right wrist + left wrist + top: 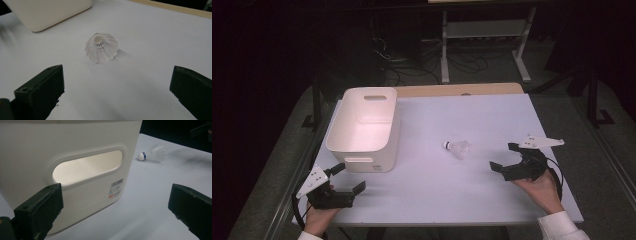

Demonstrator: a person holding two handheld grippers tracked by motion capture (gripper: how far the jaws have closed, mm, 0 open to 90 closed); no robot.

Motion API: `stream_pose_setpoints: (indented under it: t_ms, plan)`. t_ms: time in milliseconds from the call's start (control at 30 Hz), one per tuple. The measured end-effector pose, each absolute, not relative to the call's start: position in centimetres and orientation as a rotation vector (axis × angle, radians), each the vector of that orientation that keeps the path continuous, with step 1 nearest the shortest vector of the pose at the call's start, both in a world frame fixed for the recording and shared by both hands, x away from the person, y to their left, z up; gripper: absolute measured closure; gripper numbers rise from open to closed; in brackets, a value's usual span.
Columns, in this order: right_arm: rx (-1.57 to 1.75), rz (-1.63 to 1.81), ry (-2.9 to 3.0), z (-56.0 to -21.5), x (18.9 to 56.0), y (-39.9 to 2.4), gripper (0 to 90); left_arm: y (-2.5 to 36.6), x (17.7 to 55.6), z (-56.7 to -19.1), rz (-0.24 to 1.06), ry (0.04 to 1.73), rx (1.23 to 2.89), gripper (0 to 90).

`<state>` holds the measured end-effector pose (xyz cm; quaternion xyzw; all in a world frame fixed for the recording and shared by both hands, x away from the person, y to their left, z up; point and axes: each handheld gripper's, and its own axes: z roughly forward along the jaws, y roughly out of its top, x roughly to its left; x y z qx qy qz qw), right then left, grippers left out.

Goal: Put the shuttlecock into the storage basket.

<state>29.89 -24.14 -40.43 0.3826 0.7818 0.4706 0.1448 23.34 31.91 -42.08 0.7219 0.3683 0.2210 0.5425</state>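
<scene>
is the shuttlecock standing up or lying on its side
On its side: the shuttlecock lies on the table, cork pointing toward the bin.

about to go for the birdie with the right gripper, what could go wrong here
The shuttlecock lies on its side with its skirt toward the open right gripper; squeezing the skirt may crush it, or it may roll away. The open left gripper sits close to the bin and could nudge it.
</scene>
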Motion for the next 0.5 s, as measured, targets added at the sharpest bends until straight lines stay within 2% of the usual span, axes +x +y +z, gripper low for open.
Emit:
stream_pose_setpoints:
  t_ms: [500]
  plan:
    - [1.098,1.355,2.265,-40.69,29.68,-23.97,0.0,31.87,23.14,-42.07,0.517,0.866,1.727,0.0]
